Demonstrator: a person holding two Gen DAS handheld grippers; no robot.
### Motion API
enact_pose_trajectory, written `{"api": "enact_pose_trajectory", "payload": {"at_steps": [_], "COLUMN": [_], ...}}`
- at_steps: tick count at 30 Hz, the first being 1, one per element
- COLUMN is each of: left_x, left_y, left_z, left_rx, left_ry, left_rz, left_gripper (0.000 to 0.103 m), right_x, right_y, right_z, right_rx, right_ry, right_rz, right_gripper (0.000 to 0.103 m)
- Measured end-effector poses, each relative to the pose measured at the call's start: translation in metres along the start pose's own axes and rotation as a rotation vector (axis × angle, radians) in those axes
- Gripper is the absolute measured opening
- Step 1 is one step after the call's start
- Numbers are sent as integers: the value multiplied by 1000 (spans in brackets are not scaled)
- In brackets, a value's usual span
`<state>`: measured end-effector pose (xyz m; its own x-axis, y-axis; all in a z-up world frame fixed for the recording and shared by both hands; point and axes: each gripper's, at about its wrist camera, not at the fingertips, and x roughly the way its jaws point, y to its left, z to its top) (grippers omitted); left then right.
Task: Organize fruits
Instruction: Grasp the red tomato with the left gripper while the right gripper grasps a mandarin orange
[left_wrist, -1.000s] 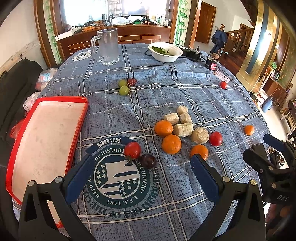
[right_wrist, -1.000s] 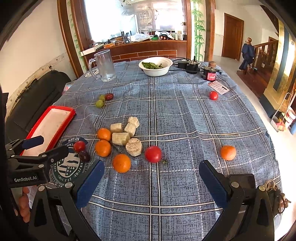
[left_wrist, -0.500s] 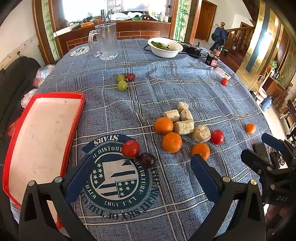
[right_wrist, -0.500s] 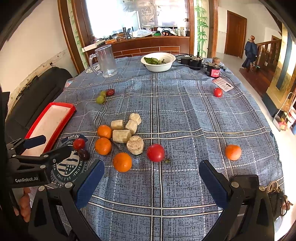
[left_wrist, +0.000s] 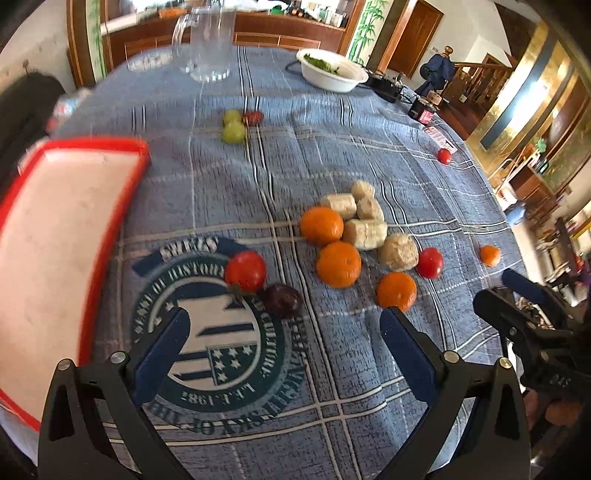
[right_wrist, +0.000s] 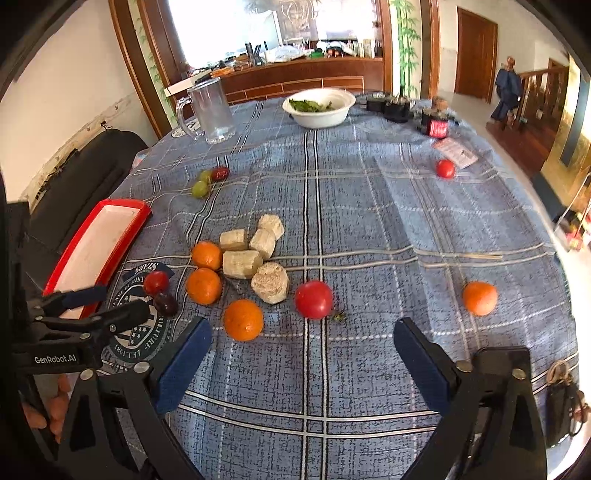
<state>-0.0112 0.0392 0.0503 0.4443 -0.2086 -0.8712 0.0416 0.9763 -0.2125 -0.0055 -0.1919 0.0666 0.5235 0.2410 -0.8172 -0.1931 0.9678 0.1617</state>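
Fruit sits loose on the blue plaid cloth (right_wrist: 369, 206), none in the red tray (left_wrist: 55, 236) yet. Vs a sec ago the left cam has dropped closer: red tomato (left_wrist: 245, 271) and dark plum (left_wrist: 282, 301) (touching each other, on the printed emblem) now lie just ahead of the left gripper (left_wrist: 282, 354), which has moved fwd toward them; the tray looks motion-blurred. Right view barely changed. Left gripper jaws wide apart, holding nothing; right gripper (right_wrist: 301, 360) jaws likewise spread, empty, with an orange (right_wrist: 243, 319) and a second tomato (right_wrist: 314, 299) just ahead.

Centre cluster: two more oranges (right_wrist: 204, 286) beside pale cut chunks (right_wrist: 242, 263), bunched together. Two green grapes and a red one (left_wrist: 234, 131) sit further back; a lone orange (right_wrist: 479, 298) and a small tomato (right_wrist: 445, 168) lie well apart on the right side.

Back of the table: glass mug (right_wrist: 212, 110), white bowl (right_wrist: 319, 107) w/ greens, a dark jar and a card. Room: wood counter, window, doors, stair rail.

Only the right view shows the window, the counter clutter, and the small green stem bit by the second tomato; only the left view shows most of the tray's white floor and the emblem lettering.
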Motion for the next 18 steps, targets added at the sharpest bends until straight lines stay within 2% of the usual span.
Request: {"api": "enact_pose_trajectory", "payload": {"at_steps": [7, 10, 13, 16, 18], "left_x": [12, 9, 5, 8, 13], "left_y": [1, 13, 25, 34, 33], "left_z": [-2, 4, 10, 18, 21], "left_rx": [-1, -47, -82, -128, -125], "left_ry": [46, 33, 18, 22, 34], "left_rz": [-54, -81, -76, -75, -76], "left_gripper": [84, 82, 82, 77, 70], "right_x": [19, 28, 38, 46, 51], "right_y": [3, 16, 28, 33, 37], "right_z": [1, 1, 2, 4, 5], "right_rx": [18, -19, -59, -73, -85], "right_ry": [78, 112, 134, 142, 149], "right_rz": [113, 161, 161, 144, 129], "right_gripper": [76, 69, 65, 64, 62]}}
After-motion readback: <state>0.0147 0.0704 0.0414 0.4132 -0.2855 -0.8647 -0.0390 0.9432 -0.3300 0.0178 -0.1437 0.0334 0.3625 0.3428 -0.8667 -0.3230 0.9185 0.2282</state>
